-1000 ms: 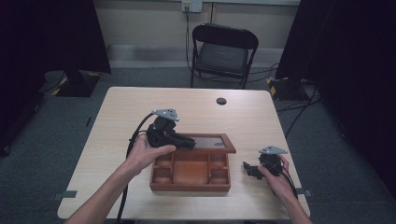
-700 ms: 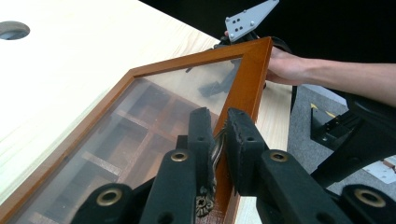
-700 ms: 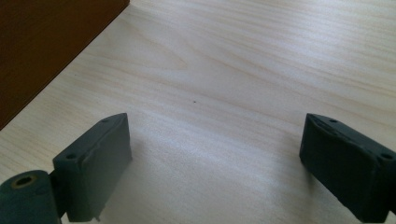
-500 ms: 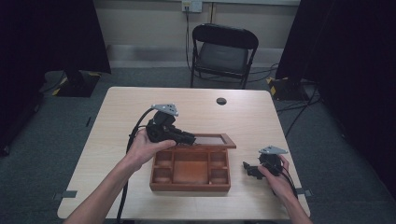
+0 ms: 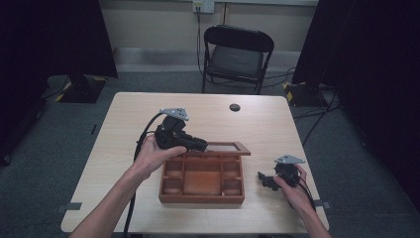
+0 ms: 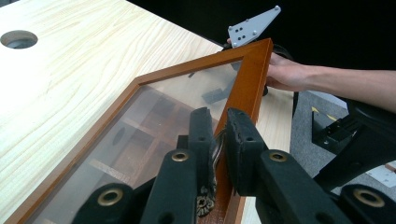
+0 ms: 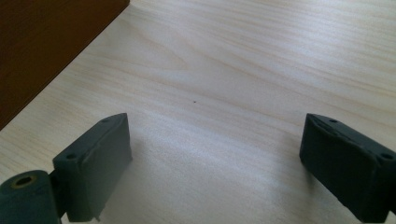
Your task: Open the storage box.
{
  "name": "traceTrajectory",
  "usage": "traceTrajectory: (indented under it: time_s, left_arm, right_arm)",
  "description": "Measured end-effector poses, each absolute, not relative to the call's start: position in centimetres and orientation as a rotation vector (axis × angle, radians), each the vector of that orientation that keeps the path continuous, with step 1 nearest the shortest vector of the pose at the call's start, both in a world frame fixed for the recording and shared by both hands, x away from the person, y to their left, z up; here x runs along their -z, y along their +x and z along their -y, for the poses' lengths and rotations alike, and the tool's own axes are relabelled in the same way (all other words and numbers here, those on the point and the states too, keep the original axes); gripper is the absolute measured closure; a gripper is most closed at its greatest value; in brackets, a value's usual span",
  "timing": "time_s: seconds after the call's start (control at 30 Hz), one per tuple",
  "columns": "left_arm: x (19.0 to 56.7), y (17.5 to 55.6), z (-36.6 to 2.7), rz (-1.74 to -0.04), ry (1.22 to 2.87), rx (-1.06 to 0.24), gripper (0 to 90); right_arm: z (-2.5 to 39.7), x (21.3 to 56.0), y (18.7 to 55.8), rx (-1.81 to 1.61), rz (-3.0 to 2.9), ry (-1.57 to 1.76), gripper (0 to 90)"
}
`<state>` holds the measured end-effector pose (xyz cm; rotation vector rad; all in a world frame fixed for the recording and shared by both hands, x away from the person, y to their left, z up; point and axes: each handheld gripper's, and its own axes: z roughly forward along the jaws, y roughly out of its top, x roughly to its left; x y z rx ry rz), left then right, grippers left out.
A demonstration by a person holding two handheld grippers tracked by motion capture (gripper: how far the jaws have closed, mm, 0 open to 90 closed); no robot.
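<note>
Left gripper view: jaws hide part of the lid (image 6: 245, 88) frame they clamp.

Black folding chair (image 5: 237, 54) behind pale wood table (image 5: 277, 124); grey carpet (image 5: 74, 129), dark curtains (image 5: 54, 34).

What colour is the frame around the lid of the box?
Reddish-brown wood around a clear pane. The lid frame shows best in the left gripper view, pinched in the left gripper.

Black tongs (image 6: 218, 140), brass-ringed screw holes
</note>
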<state>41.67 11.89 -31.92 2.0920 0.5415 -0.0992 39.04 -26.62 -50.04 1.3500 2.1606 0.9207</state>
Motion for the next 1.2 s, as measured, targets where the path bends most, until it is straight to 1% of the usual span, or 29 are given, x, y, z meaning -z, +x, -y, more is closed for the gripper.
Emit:
traceTrajectory:
  time_s: [0.47,0.67,0.87,1.2]
  left_arm:
    - [31.49,41.92,-11.88,-0.543,2.090,0.076,81.5]
    - [31.42,42.25,-12.00,-0.540,2.074,0.086,81.7]
    - [31.12,42.22,-11.89,-0.535,2.080,0.055,82.2]
    - [31.10,42.46,-11.97,-0.532,2.073,0.060,82.3]
  right_arm:
    - [26.62,50.04,39.05,-0.921,-2.161,1.349,8.2]
    - [26.62,50.04,39.05,-0.921,-2.162,1.349,8.2]
    - [26.62,50.04,39.05,-0.922,-2.162,1.349,8.2]
    - [26.62,50.04,39.05,-0.921,-2.162,1.349,8.2]
